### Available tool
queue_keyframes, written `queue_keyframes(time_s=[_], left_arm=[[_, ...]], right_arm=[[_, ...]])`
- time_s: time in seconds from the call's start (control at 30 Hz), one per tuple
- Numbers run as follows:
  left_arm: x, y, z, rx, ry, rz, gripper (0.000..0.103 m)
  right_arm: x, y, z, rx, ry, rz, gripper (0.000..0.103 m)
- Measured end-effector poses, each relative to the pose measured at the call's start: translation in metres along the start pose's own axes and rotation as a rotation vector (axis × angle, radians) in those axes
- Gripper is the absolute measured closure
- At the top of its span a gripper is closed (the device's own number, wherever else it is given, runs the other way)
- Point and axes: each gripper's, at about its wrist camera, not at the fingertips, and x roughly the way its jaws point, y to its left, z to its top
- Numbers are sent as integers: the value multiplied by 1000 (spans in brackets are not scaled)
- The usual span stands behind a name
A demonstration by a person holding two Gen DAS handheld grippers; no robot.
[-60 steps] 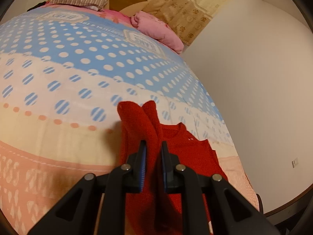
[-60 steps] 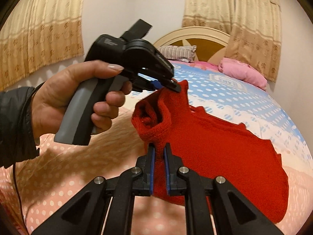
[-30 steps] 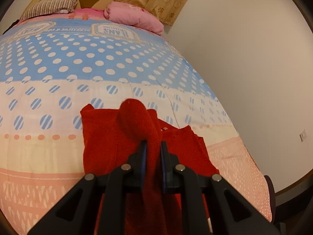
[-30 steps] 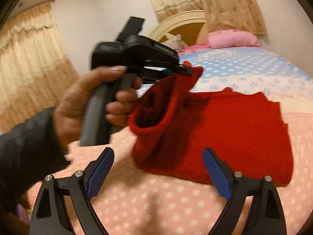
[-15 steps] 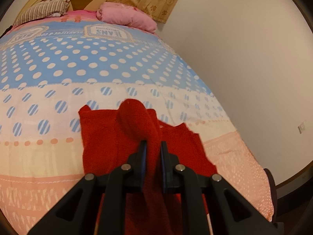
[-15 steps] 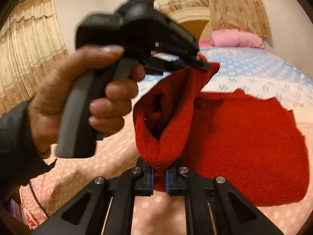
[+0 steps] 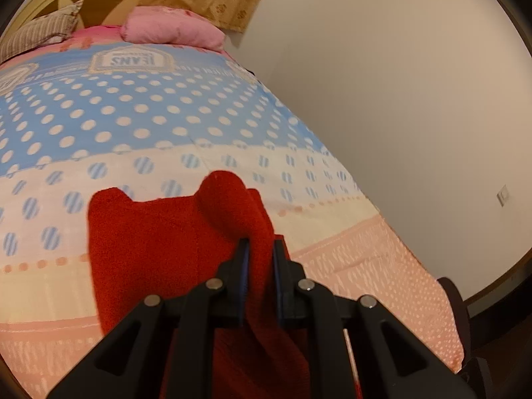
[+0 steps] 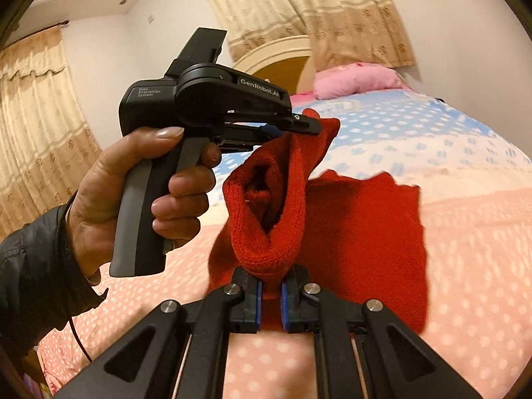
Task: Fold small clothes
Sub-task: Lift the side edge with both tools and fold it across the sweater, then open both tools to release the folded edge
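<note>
Red knit garment (image 8: 359,232) lies on bed (image 8: 465,266) near foot end, over pink dotted part of cover; its near edge is lifted & bunched. Right gripper (image 8: 270,302) clamped narrow on low end of the bunched edge, left gripper (image 7: 260,276) pinched on the other end, held higher by a hand (image 8: 133,196). Step: mid-fold, both corners up. Next prob: carry edge across body w/ even tension, lay flat, then let go.
</note>
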Motion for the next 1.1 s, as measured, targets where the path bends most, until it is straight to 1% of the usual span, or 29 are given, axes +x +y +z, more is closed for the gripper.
queue_keyframes(time_s=[0.13,0.2,0.43,0.53,0.57,0.6,0.63,0.67,0.7,0.73,0.77,0.8,0.83,0.87,0.9,0.93,0.97,1.0,1.07,1.1], left_arm=[[20,-8,-1,10,34,5,90],[28,-13,-2,23,49,22,90],[50,-38,-14,112,80,37,90],[46,-47,-18,155,66,66,86],[42,-49,-19,166,63,57,86],[32,-50,-20,180,43,55,86],[21,-50,-22,185,15,63,80],[11,-48,-24,187,-6,56,71],[2,-46,-27,190,-20,58,64],[-7,-43,-31,190,-36,69,50],[-17,-39,-37,188,-55,79,41],[-28,-34,-44,192,-74,82,39],[-37,-28,-52,203,-89,101,38],[-43,-22,-61,213,-95,145,38],[-49,-16,-70,224,-102,179,38],[-52,-12,-77,226,-110,190,37],[-55,-6,-84,219,-114,208,34],[-55,0,-91,210,-111,233,32],[-51,12,-103,184,-96,244,31],[-48,18,-109,154,-81,243,31]], right_arm=[[-8,-18,-7,44,11,-27,95],[-10,-28,-10,73,16,-33,95],[-16,-49,-22,150,31,-66,95],[-18,-56,-29,188,42,-66,95],[-19,-60,-32,201,45,-68,95],[-19,-62,-34,212,46,-73,95],[-20,-65,-36,223,47,-73,95],[-20,-67,-37,235,50,-72,95],[-21,-69,-38,245,51,-73,95],[-22,-70,-38,253,49,-73,95],[-23,-71,-39,254,48,-73,95],[-24,-72,-40,252,50,-74,95],[-26,-73,-42,255,51,-72,95],[-28,-76,-43,274,49,-58,93],[-31,-79,-44,290,46,-53,76],[-34,-82,-43,305,38,-63,67],[-39,-85,-43,320,24,-82,39],[-48,-90,-44,347,-7,-99,29],[-59,-93,-39,359,-64,-114,29],[-59,-91,-31,337,-61,-132,29]])
